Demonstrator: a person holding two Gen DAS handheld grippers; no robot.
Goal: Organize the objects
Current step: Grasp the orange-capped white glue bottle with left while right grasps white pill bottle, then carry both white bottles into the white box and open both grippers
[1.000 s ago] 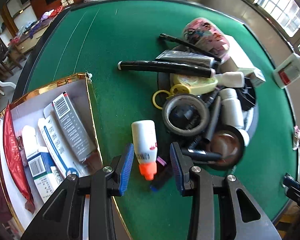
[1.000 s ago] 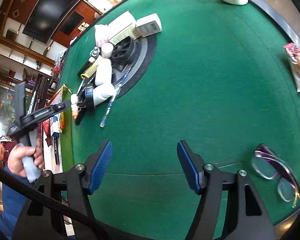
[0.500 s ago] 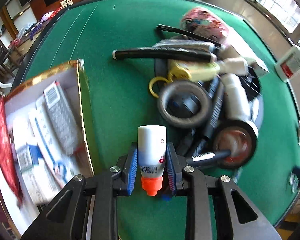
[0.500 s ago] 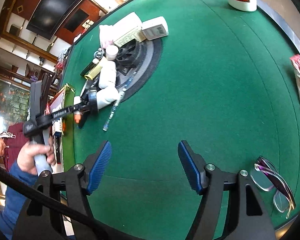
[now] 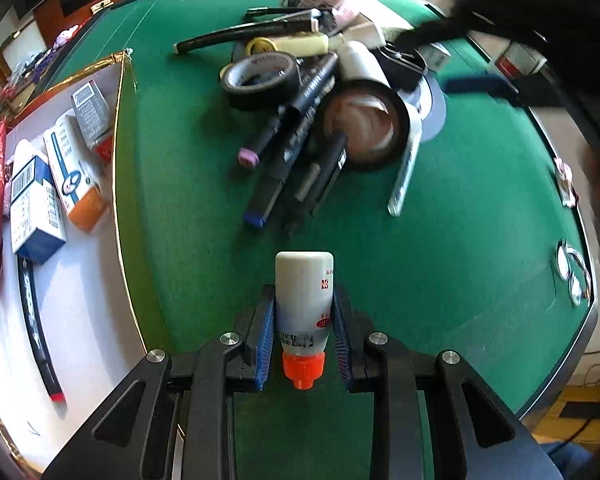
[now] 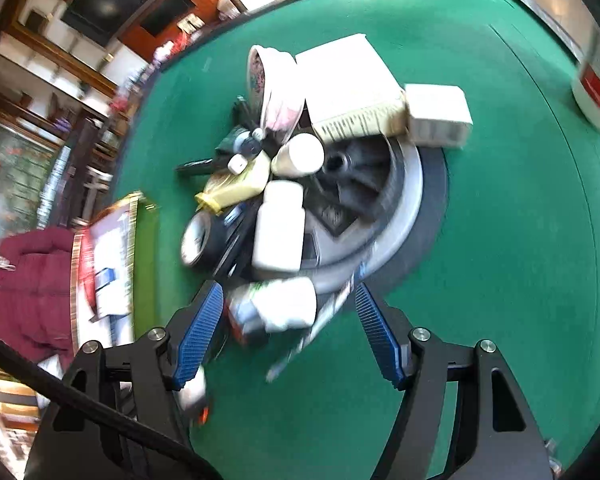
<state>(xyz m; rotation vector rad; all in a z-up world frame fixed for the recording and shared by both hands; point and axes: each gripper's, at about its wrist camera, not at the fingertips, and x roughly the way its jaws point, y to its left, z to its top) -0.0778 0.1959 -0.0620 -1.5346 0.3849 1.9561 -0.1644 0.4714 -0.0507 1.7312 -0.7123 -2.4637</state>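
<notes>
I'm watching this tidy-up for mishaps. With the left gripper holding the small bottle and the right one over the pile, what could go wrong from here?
1. The small bottle is pinched only at its lower body by the left gripper; a quick swing toward the box might let it slip.
2. The right gripper, jaws open, hovers over the tangled pile; closing there could catch the white bottle together with neighbouring pens.

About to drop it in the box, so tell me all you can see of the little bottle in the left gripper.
The little bottle is white plastic with an orange cap and red and dark print. It lies along the left gripper, cap toward the camera, flat base pointing away. Both blue pads press its sides. It hangs over the green table, touching nothing else, right of the box.
</notes>
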